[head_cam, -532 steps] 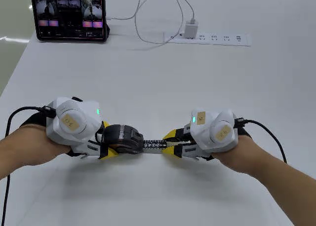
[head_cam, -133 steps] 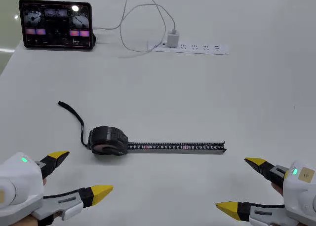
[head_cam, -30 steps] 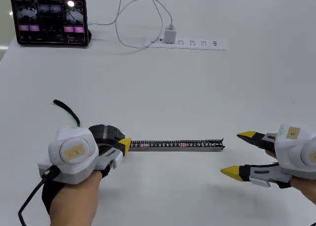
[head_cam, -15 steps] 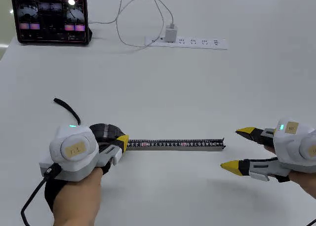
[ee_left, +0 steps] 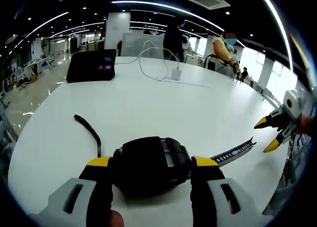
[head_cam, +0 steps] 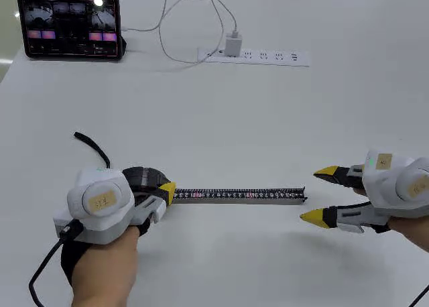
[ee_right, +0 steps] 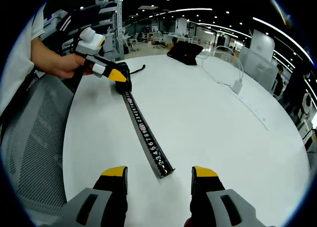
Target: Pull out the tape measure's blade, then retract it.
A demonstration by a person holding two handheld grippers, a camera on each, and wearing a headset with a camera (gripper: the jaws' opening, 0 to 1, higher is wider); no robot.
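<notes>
Head view: tape measure case (head_cam: 142, 179) on tabletop (head_cam: 234, 119), clamped by left gripper (head_cam: 161, 194). Blade (head_cam: 238, 195) lies flat, drawn out rightward. Right gripper (head_cam: 320, 194) just beyond blade tip, spread wide, not touching.
Left gripper view: fingers (ee_left: 99, 163) press both sides of case.
Right gripper view: blade end just ahead of the gap between spread fingers (ee_right: 115, 171).

The white table (head_cam: 268, 119) is broad and smooth. Toward its near side lies the black tape measure (head_cam: 144, 179), its blade (head_cam: 238, 195) drawn out flat along the surface to the right, its black strap (head_cam: 90, 146) curling off to the back left. At the far left a tablet (head_cam: 70, 24) stands propped, screen lit. Right of it lies a white power strip (head_cam: 268, 55), with a charger (head_cam: 232, 47) plugged into its left end and a white cable (head_cam: 181, 25) looping toward the tablet.
</notes>
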